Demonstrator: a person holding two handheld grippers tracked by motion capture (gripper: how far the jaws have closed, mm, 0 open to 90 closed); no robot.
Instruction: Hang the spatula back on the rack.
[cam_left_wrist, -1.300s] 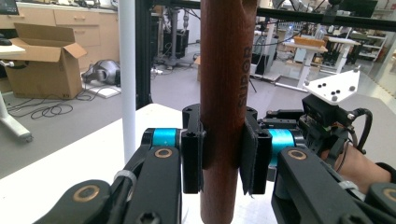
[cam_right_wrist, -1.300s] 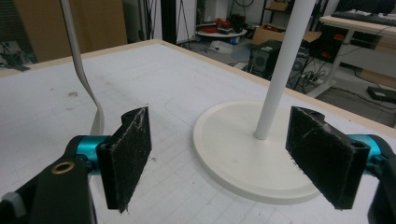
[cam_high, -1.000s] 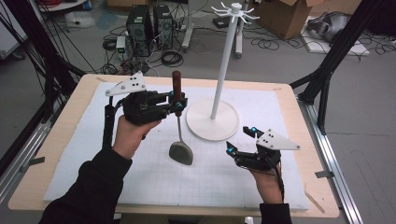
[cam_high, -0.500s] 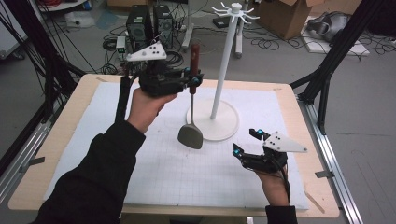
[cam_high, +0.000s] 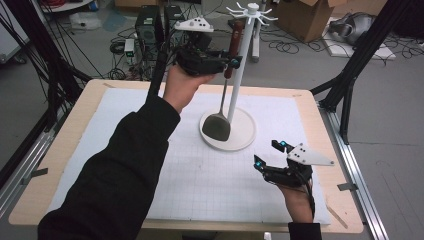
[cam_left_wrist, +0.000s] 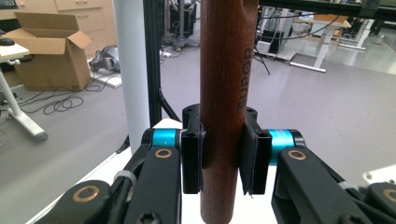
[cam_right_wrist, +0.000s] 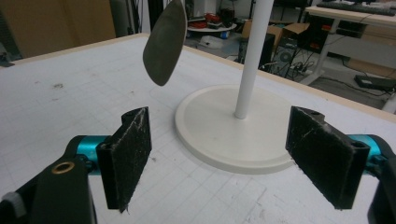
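Nearest to me, my right gripper (cam_high: 270, 154) sits low over the white gridded mat (cam_high: 210, 185), near the front right part of the table (cam_high: 30, 200). Its jaws stand wide apart with nothing between them; in the right gripper view (cam_right_wrist: 219, 158) I look through the gap at the mat and at the round white base (cam_right_wrist: 233, 135) of the stand just beyond. My right hand (cam_high: 298, 200) comes in from the bottom edge behind it.

Past that gripper, the base (cam_high: 242, 131) lies flat on the mat around the middle of the table, with the white pole (cam_high: 239, 82) rising upright from it. The grey blade of the spatula (cam_high: 218, 127) hangs in the air above the base's near left part, clear of it as far as I can tell; in the right gripper view the blade (cam_right_wrist: 163, 42) floats above the mat, left of the pole (cam_right_wrist: 252, 56).

Farther off and higher, my left arm in its black sleeve (cam_high: 120, 170) reaches up and forward. My left gripper (cam_high: 234, 63) is clamped on the spatula's brown wooden handle (cam_high: 233, 47), holding it upright just beside the pole, below the small hooks (cam_high: 250, 11) at the top. In the left gripper view (cam_left_wrist: 223, 154) both pads press the handle (cam_left_wrist: 224, 70) from either side, with the pole (cam_left_wrist: 130, 70) standing to its left.

Beyond the table, a cardboard box (cam_high: 305, 17) and cables lie on the floor.
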